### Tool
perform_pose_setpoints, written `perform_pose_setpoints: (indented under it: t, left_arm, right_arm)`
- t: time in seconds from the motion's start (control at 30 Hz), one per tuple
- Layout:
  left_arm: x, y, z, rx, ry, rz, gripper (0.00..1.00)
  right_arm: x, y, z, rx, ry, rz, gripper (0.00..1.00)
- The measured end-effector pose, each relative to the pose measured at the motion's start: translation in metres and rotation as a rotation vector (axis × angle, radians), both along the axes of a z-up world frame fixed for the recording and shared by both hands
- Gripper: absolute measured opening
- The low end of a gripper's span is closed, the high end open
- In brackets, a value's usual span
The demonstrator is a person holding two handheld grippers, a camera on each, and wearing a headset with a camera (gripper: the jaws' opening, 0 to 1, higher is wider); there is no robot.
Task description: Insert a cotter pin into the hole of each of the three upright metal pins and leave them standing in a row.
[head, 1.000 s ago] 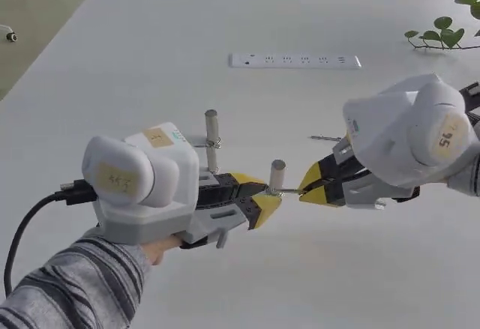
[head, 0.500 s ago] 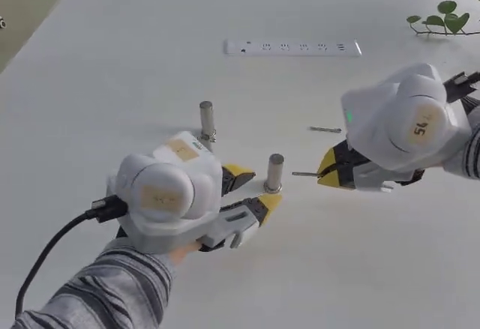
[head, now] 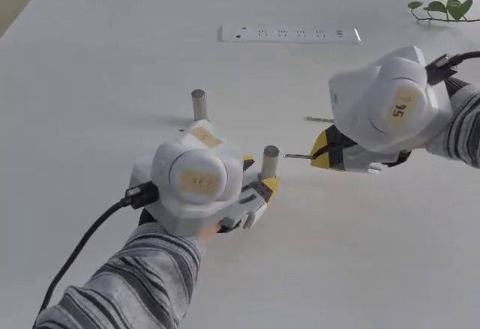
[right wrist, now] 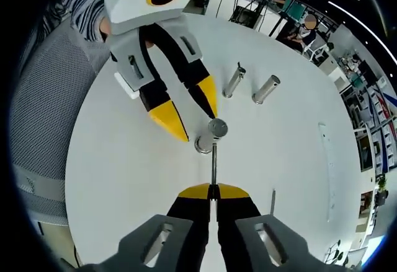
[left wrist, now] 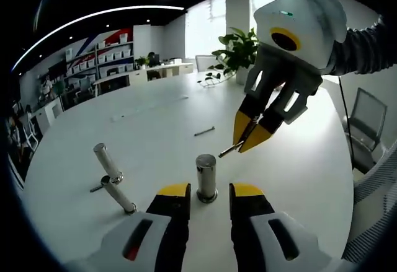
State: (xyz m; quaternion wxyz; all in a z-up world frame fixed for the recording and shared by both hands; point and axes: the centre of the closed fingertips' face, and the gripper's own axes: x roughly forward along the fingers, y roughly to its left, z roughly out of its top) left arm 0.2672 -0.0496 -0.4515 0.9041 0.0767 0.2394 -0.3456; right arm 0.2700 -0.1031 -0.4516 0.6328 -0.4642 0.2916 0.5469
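Head view: hazards at cotter pin insertion

Head view shows the right tongs (head: 318, 154) closed on a cotter pin (head: 298, 156), whose free end points at the near metal pin (head: 268, 162) and stops just short of it; the left tongs (head: 259, 175) stand open with one jaw on either side of that pin, apparently not clamping it; the pin stands upright on the worktop (head: 112, 59). Two further metal pins (left wrist: 107, 162) stand close together at the left of the left gripper view; one seems to carry a cotter pin, though this is too small to confirm; a spare cotter pin (head: 319, 120) lies flat beyond the right tongs.

Probable faults:
- the cotter pin tip misses the hole and pushes the unclamped pin over;
- the thin cotter pin pivots in the closed jaws under side load;
- the left jaws close off-centre and tilt the pin, or turn its hole away from the approach line;
- a toppled pin rolls into its neighbours and breaks the row.
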Motion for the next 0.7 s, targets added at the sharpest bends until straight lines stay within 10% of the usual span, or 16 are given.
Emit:
perform_pose_setpoints:
  t: [0.7]
  left_arm:
    - [0.010, -0.010, -0.015, -0.041, 0.048, 0.038, 0.14]
  right_arm:
    - [0.002, 0.011, -0.004, 0.005, 0.003, 0.011, 0.00]
